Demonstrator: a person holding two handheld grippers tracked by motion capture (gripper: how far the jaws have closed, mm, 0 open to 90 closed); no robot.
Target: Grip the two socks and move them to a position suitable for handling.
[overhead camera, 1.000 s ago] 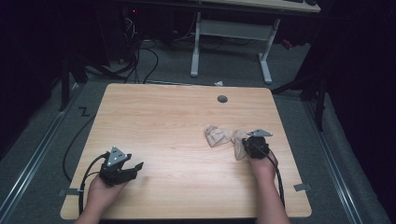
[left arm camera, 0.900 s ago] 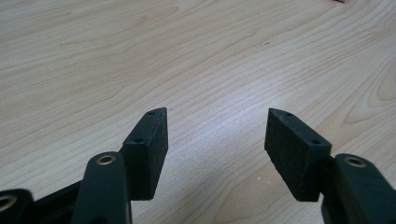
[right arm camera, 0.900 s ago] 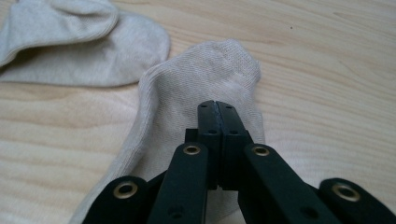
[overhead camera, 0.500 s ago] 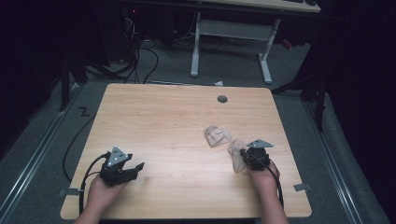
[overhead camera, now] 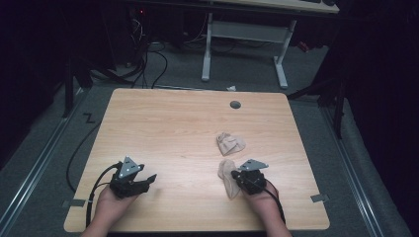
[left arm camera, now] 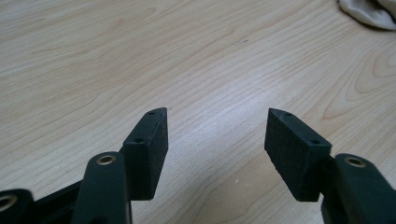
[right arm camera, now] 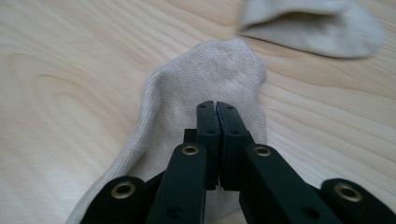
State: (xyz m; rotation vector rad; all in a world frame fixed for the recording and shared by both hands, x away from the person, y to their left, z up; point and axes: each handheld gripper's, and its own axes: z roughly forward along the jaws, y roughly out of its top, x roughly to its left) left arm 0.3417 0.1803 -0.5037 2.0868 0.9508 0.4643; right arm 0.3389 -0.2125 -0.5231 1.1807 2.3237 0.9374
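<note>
Right hand-held gripper (right arm camera: 217, 109), jaws together on soft knit beige sock (right arm camera: 205, 79)

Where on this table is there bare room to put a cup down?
The wood between the left gripper and the socks is bare, as is the far half up to the grommet. It is crowded near the right gripper, around the flat sock and the bunched sock.
</note>
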